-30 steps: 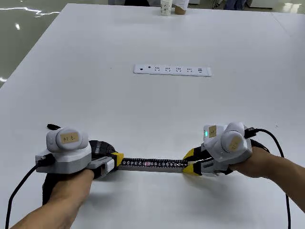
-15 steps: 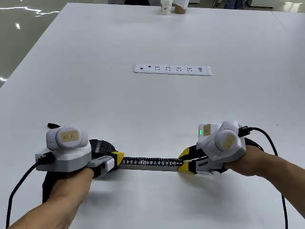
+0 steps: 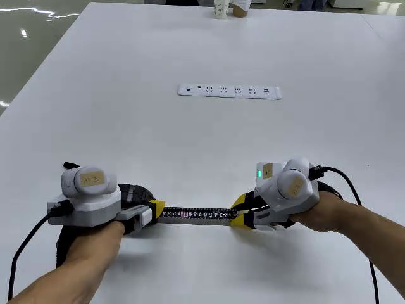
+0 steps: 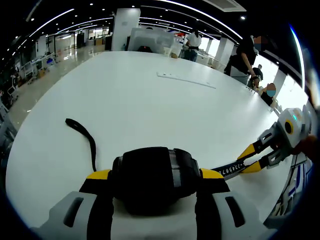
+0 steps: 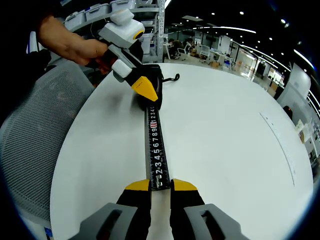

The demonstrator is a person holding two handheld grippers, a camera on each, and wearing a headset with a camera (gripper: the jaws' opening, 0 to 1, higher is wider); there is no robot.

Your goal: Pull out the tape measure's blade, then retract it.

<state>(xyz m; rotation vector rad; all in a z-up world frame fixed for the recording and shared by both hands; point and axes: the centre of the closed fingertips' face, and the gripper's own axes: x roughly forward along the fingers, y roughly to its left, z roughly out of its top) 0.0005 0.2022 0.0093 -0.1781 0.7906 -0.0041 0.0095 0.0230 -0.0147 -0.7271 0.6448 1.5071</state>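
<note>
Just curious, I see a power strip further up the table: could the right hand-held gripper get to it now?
Probably not yet: the right hand-held gripper is shut on the tape blade, though only bare table lies between it and the power strip.

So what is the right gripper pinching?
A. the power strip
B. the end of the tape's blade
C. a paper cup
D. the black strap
B: the right gripper is shut on the end of the blade; the left gripper holds the tape measure.
</note>
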